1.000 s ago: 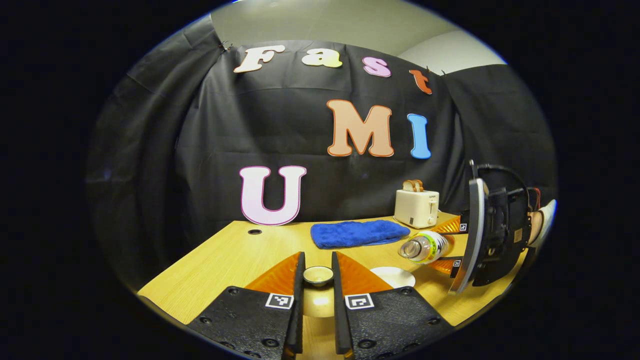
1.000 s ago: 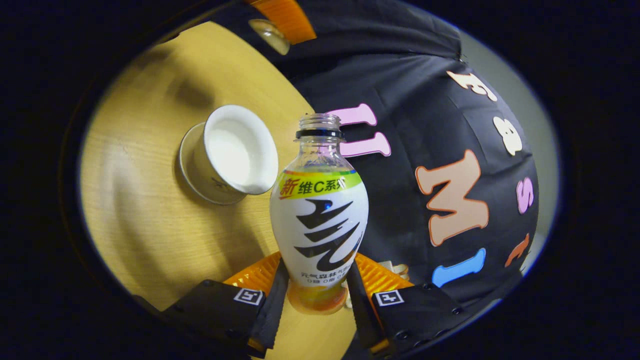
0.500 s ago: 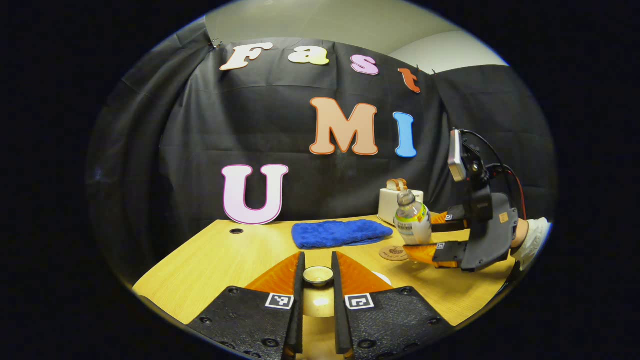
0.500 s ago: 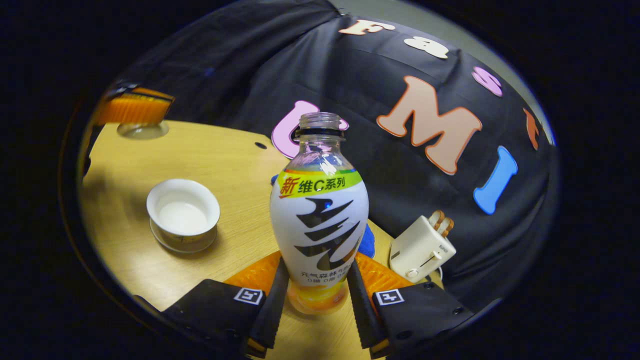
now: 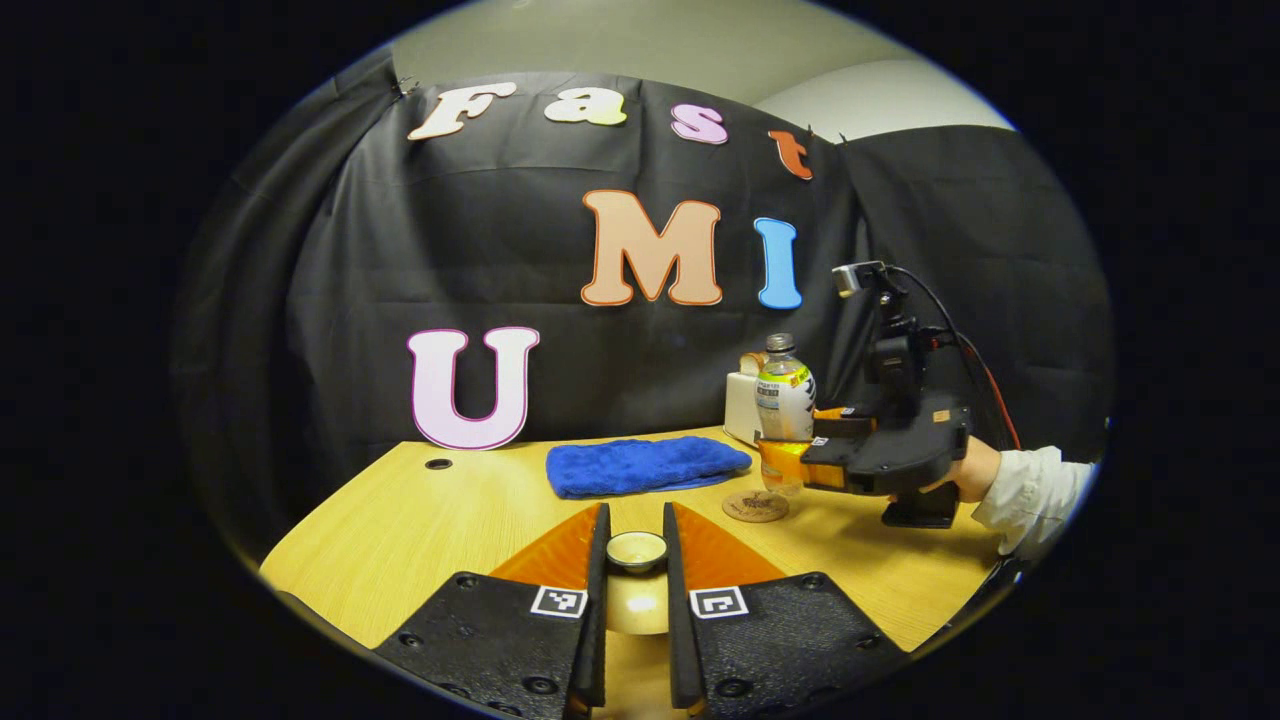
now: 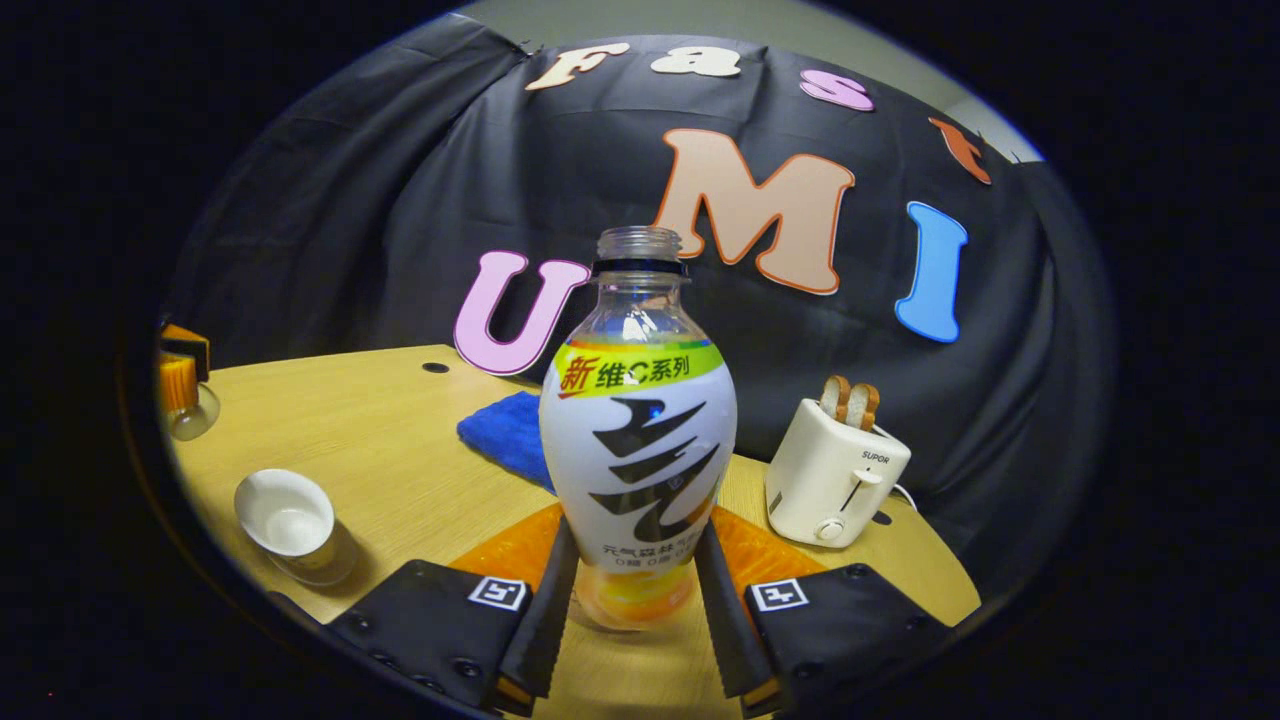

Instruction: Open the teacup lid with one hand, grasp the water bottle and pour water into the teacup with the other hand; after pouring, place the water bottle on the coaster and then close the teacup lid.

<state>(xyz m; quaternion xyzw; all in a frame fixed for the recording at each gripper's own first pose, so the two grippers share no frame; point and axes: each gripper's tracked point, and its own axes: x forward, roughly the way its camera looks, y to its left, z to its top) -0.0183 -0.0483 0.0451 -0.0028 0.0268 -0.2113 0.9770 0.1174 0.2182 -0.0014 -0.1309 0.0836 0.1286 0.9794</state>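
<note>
R gripper (image 6: 636, 590) is clamping the bottle (image 6: 638, 440) low on its body. It's now upright; 1 s ago it was tipped over the cup (image 6: 285, 522), so pouring looks done. Bottle is hovering just above the coaster (image 5: 755, 506), w/ toaster (image 6: 835, 470) behind. L gripper (image 5: 635, 560) is holding the lid (image 5: 637, 551) narrowly, off the cup. Next: set bottle down, then re-lid.

Clear plastic bottle (image 6: 638, 440), wood-grain table (image 6: 380, 430)

water bottle (image 6: 638, 440) tipped→upright | right tool (image 6: 636, 590) carried it above coaster (image 5: 755, 506)
</note>
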